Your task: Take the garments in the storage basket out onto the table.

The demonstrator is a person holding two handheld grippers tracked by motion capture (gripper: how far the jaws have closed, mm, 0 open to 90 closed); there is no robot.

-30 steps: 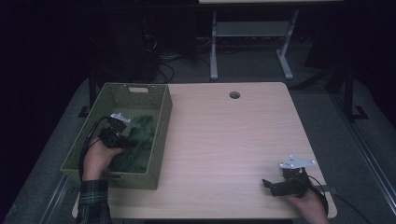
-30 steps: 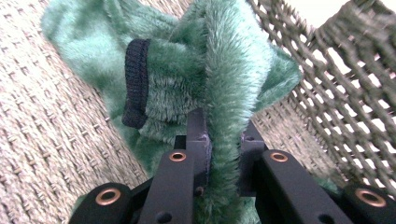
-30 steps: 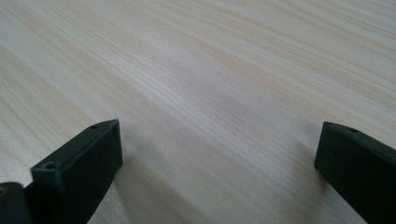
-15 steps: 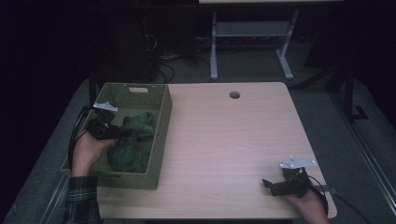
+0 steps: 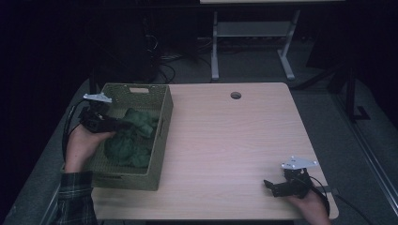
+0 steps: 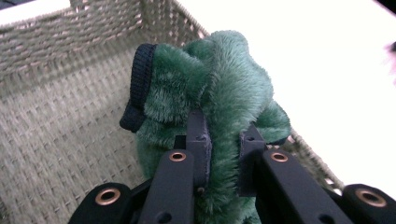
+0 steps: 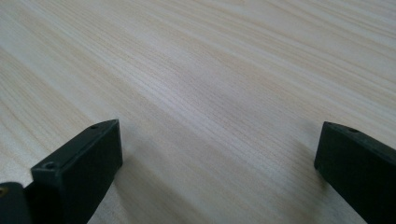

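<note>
Gripping: your left claw (image 6: 223, 154) is pinching a fold of the green fleece garment (image 6: 219, 93), with fabric bulging out between the two black jaws.
Left claw position: in the high view your left claw (image 5: 123, 125) sits over the left half of the woven basket (image 5: 162, 140), pointing across it toward the surface, with your left hand (image 5: 84, 143) behind it above the basket's left wall.
Garment: the green fleece garment (image 5: 133, 136) is bunched inside the basket; the pinched part is pulled up near the rim, the rest lies heaped on the basket floor.
Garment detail: a dark knitted cuff (image 6: 137, 86) shows on the raised fold, to the left of the jaws in the left gripper view.
Basket: it stands on the left end of the surface (image 5: 225, 140), its long side running away from you, a handle slot in the far wall.
Right claw: your right claw (image 5: 268, 186) rests near the front right corner of the surface, well apart from the basket, pointing left.
Right claw state: the jaws are spread wide in the right gripper view, with bare wood grain of the surface (image 7: 210, 84) between them and nothing held.
Surface: a round cable hole (image 5: 235, 95) sits near the far edge.
</note>
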